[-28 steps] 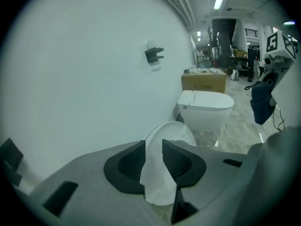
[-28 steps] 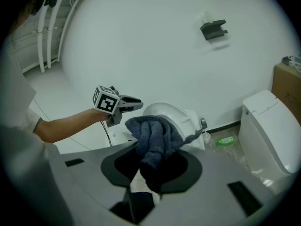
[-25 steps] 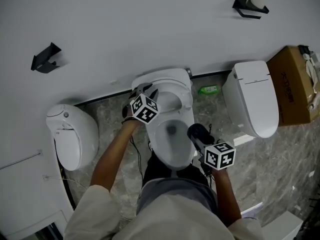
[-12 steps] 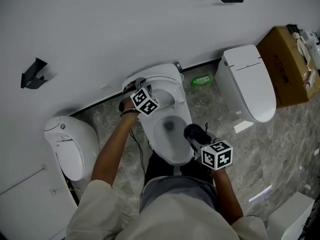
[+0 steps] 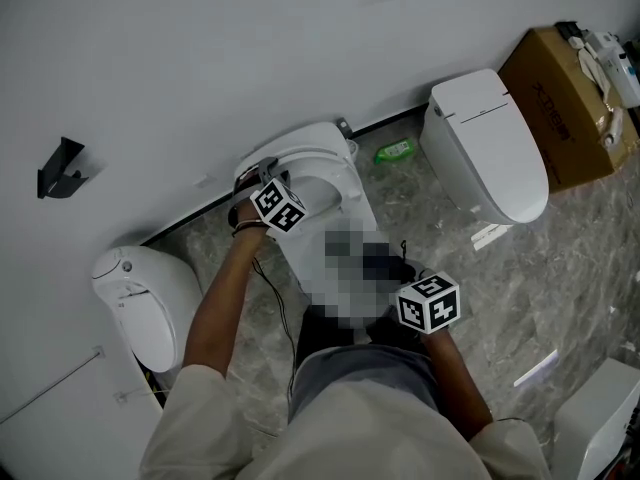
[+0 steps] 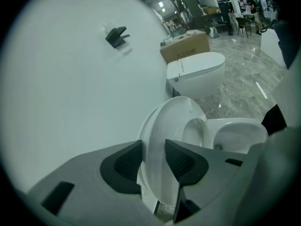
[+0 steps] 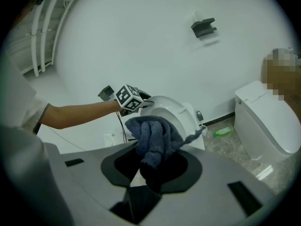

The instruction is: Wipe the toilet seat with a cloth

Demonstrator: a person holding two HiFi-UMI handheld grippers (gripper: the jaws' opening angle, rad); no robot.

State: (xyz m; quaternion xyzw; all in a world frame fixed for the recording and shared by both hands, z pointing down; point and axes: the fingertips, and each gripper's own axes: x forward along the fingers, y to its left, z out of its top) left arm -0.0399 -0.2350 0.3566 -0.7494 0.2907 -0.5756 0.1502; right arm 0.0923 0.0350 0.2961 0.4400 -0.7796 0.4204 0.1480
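L gripper [image 6: 153, 150] jaws have just been opening, now wide round raised lid [image 6: 164, 119] rim. R gripper [image 7: 151, 173] jaws clamp cloth [image 7: 153, 135]; wipe prob. next.

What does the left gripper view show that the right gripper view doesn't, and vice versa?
Left gripper view only: the left gripper, its jaws having just been opening, astride the raised lid, and the inside of the toilet bowl. Right gripper view only: the right gripper shut on a dark blue cloth, the person's left forearm, a green bottle. Both: the raised lid, a black wall bracket, the neighbouring white toilet.
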